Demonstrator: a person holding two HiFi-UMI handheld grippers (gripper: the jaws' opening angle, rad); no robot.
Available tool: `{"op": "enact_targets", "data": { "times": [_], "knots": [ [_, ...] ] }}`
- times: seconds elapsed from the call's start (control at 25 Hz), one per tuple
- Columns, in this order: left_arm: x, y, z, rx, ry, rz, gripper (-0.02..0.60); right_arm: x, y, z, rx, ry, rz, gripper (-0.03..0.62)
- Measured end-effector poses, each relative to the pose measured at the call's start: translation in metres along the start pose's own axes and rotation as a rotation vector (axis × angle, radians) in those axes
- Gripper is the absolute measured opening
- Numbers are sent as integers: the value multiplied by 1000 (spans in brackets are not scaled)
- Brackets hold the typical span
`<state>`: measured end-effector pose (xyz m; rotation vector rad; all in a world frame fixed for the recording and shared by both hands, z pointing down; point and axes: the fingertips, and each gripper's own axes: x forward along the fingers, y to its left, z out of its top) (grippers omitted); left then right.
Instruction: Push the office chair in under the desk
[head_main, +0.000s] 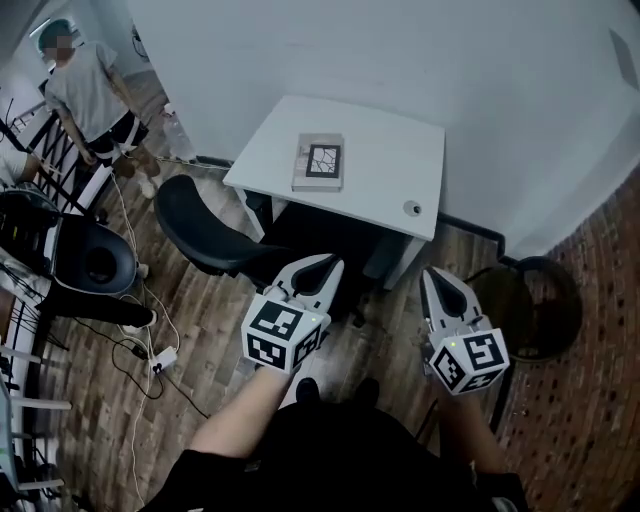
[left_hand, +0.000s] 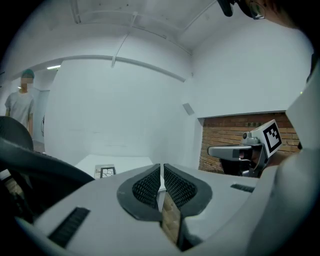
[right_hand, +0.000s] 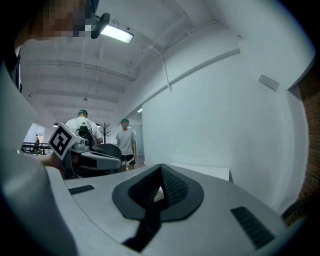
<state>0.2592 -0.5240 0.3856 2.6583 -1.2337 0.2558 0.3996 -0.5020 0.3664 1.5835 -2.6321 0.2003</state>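
Office chair (head_main: 205, 235) sits partly under the tabletop (head_main: 385, 160); my left hand-held gripper (head_main: 322, 268) and right hand-held gripper (head_main: 436, 277) are pressed together, empty

Right tongs (right_hand: 160, 170) closed tip to tip, nothing between them. White worktop (right_hand: 202, 171) just past the tips, against a white wall (right_hand: 210, 115). Left tongs (right_hand: 117, 161) off to the left, black chair back (right_hand: 107, 148) behind them. Two people (right_hand: 126, 142) standing at rear left. Ceiling light (right_hand: 116, 33) on.
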Motion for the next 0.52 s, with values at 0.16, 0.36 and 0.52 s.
{"op": "enact_targets", "data": {
  "times": [0.16,0.36,0.52],
  "knots": [
    [8,-1,-4,0,14,19,25,-3,-10,-3,18,5,9,3],
    [13,4,0,-34,13,8,25,-5,-15,2,4,-2,13,3],
    [14,13,-3,-52,16,28,25,-4,-19,3,4,-1,8,3]
  ]
}}
